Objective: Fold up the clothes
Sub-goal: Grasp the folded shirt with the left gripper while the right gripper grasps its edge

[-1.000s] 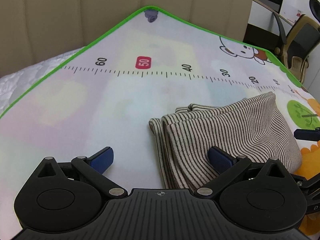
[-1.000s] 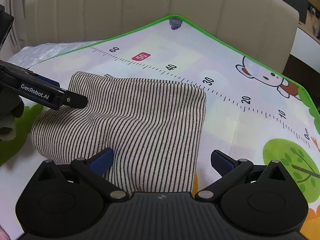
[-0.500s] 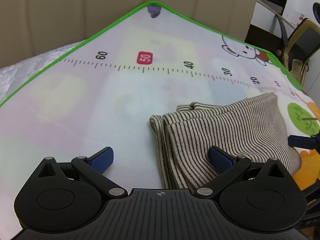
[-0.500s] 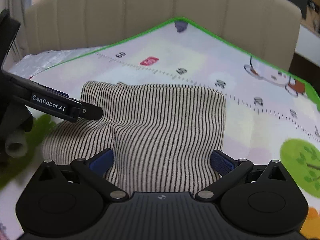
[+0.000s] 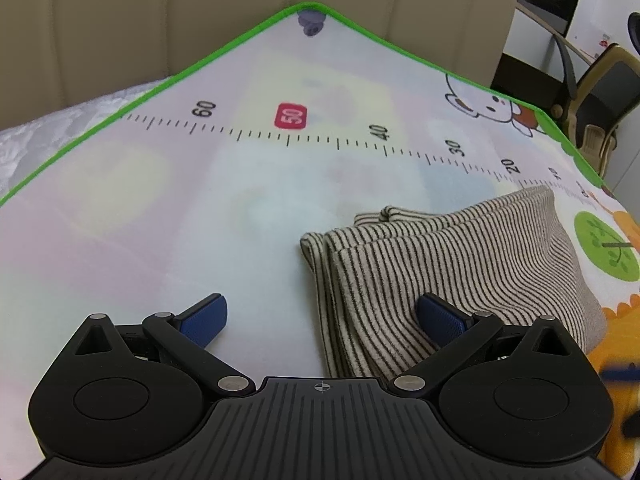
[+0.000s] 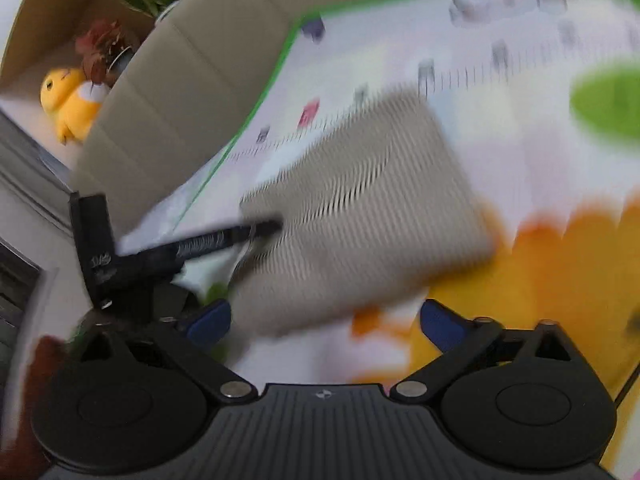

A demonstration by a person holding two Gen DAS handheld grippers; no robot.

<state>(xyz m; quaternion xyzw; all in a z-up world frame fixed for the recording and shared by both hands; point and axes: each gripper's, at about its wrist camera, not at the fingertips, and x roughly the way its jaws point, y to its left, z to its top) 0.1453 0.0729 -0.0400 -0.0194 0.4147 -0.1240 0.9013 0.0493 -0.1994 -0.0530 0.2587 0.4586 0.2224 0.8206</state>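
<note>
I see the folded beige, dark-striped knit garment (image 5: 452, 268) lower right on the green-edged play mat (image 5: 200, 208). My left gripper (image 5: 320, 316) gapes over its edge; my right gripper (image 6: 324, 320) is closing, nothing pinched.

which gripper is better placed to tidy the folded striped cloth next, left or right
Left, probably. The left gripper sits over the near corner of the striped cloth on the mat, jaws wide, one pad on the fabric. The right gripper is in a blurred view, jaws closing on nothing, cloth ahead of them.
</note>
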